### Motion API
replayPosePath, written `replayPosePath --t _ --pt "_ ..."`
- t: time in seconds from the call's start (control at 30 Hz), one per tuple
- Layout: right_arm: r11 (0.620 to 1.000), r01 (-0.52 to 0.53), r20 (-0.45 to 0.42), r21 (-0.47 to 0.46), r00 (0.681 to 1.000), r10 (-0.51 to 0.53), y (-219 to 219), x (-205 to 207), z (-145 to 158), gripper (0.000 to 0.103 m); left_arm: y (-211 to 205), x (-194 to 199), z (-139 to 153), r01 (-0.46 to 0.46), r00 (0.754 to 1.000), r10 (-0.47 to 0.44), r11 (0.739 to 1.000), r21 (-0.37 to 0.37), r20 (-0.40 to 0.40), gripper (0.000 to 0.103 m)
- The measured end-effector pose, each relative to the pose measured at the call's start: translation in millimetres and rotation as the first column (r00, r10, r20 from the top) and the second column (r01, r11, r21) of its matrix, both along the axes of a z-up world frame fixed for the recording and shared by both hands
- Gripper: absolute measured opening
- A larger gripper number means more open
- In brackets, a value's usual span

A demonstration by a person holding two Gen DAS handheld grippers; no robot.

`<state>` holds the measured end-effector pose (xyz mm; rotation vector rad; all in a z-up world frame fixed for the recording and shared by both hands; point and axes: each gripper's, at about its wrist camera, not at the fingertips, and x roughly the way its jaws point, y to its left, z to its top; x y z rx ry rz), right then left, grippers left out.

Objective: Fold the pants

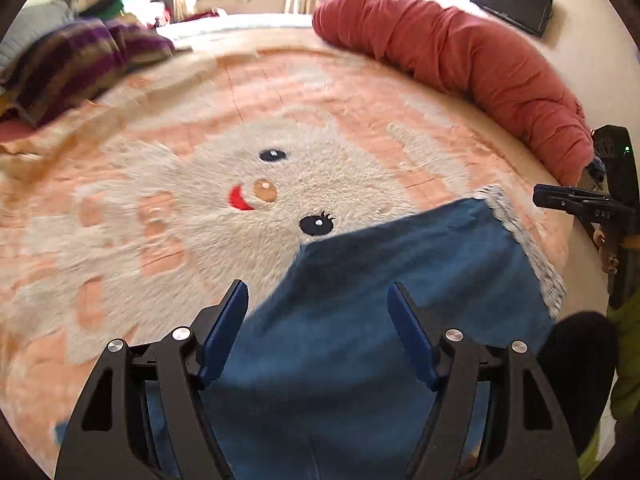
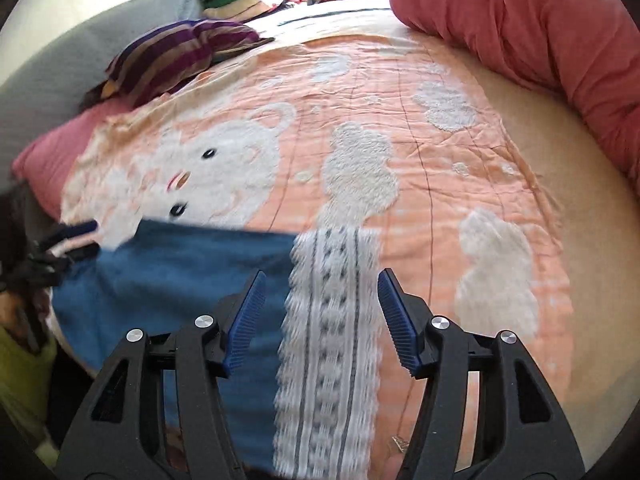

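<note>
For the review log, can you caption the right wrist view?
Open right gripper poised over the blue pants and their white lace-trimmed hem, spread on a peach bear-print blanket.

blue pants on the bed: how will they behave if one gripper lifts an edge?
The blue pants lie flat and thin on the fuzzy blanket, so they will probably drape limply. The lace hem looks delicate and may snag. Pile beneath likely resists sliding.

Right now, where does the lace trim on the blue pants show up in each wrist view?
Left wrist: the lace trim runs down the right edge of the blue pants, right of the open left gripper.
Right wrist: it lies lower centre, between the open right gripper's fingers.
Shared landmark: the red bolster along the bed's far edge.
</note>
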<state>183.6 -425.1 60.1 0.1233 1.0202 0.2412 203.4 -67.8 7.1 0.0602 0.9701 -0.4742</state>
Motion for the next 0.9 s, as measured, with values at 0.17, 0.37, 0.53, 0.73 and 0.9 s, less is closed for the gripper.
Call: replayPosePath --t 0.17,0.37,0.53,0.73,0.9 --pt "0.998 0.039 -0.057 0.058 0.998 -0.035 -18 39 -35 0.051 9 47 -46 -0.058 0.990 0.044 0.993 -0.101 -0.132 0.071" --pt "0.995 0.028 -0.131 0.100 0.991 -0.015 -17 53 -74 0.041 4 53 -59 -0.026 0.988 -0.002 0.983 -0.180 -0.154 0.060" --pt "0.996 -0.039 -0.089 0.086 0.995 0.046 -9 42 -67 0.014 -12 46 -59 0.031 0.985 -0.061 0.983 -0.179 -0.162 0.011" --pt "0.993 -0.054 0.039 0.104 0.998 0.050 -7 42 -34 0.007 -3 45 -30 0.026 0.996 -0.042 0.979 -0.202 -0.075 0.008" --pt "0.996 -0.075 0.072 0.045 0.995 0.071 6 75 -16 0.007 -7 63 -25 0.004 0.999 -0.010 0.985 -0.172 -0.037 0.007"
